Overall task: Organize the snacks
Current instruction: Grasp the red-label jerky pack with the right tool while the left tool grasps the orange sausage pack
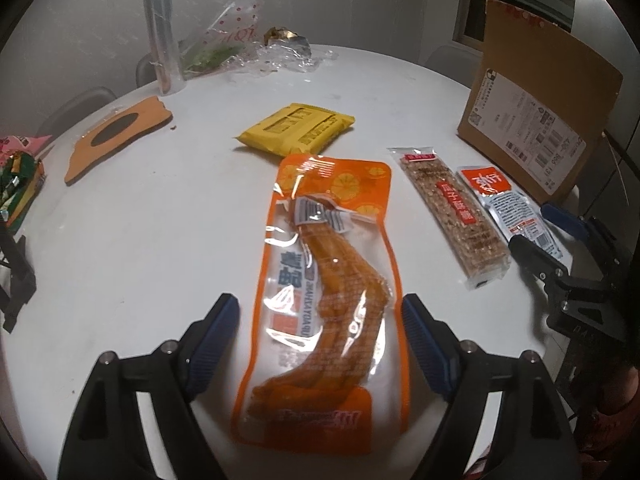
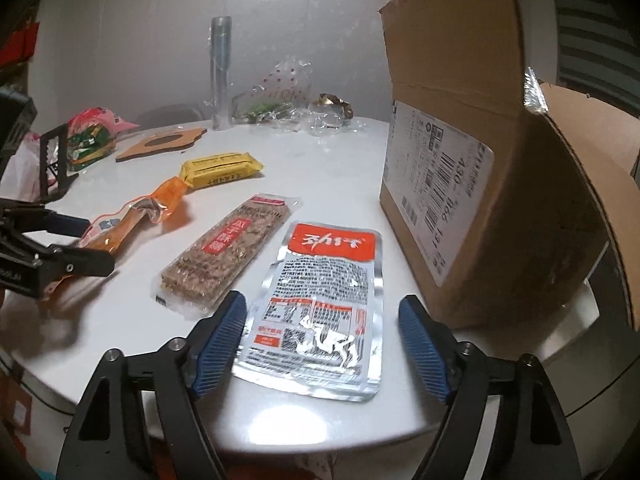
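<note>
Jaws of the left gripper (image 1: 320,320) stand wide apart, straddling the orange snack pouch (image 1: 324,280) flat on the white table (image 1: 160,220), pads clear of it. Right gripper (image 2: 322,320) likewise gapes around the silver sachet (image 2: 320,312), gripping nothing; the seed bar (image 2: 228,252) lies just left, the cardboard box (image 2: 480,184) right.

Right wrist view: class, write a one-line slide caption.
Open right gripper straddles a foil pouch beside a cardboard box on a white table.
</note>
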